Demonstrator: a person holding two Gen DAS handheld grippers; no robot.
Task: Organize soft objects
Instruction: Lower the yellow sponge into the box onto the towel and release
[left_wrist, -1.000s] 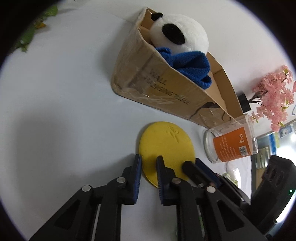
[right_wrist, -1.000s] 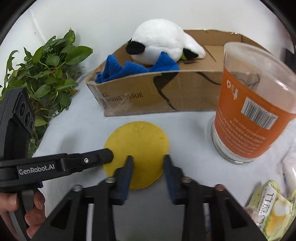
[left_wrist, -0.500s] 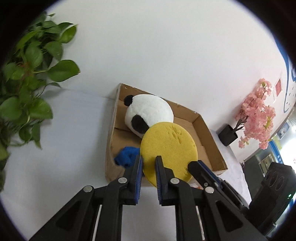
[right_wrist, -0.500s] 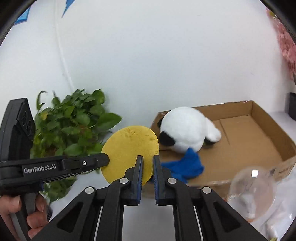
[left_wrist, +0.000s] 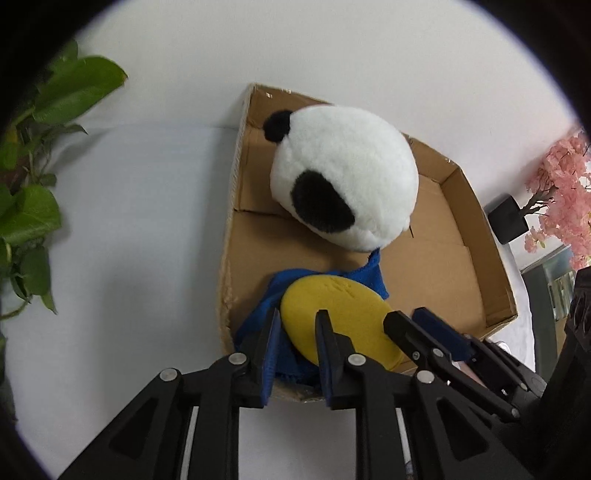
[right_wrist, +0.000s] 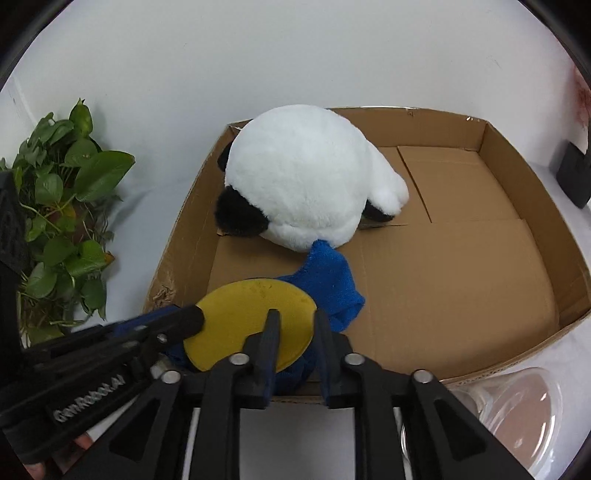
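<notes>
A round yellow sponge (left_wrist: 347, 317) (right_wrist: 255, 321) lies tilted on a blue cloth (left_wrist: 280, 295) (right_wrist: 328, 280) in the near left corner of the open cardboard box (left_wrist: 476, 236) (right_wrist: 517, 184). A white and black panda plush (left_wrist: 343, 177) (right_wrist: 299, 177) sits at the back left of the box. My left gripper (left_wrist: 295, 325) and my right gripper (right_wrist: 295, 325) are both over the box's near wall, with the jaws parted around the sponge's edge. Each gripper shows in the other's view.
A green leafy plant (left_wrist: 33, 206) (right_wrist: 62, 206) stands left of the box. A pink blossom tree in a black pot (left_wrist: 554, 192) stands to the right. A clear glass jar (right_wrist: 509, 413) lies near the box's front right corner. The right half of the box is bare.
Both grippers carried the sponge from above the table down into the box, onto the blue cloth. Their jaws have parted from the tight grip of half a second ago.
</notes>
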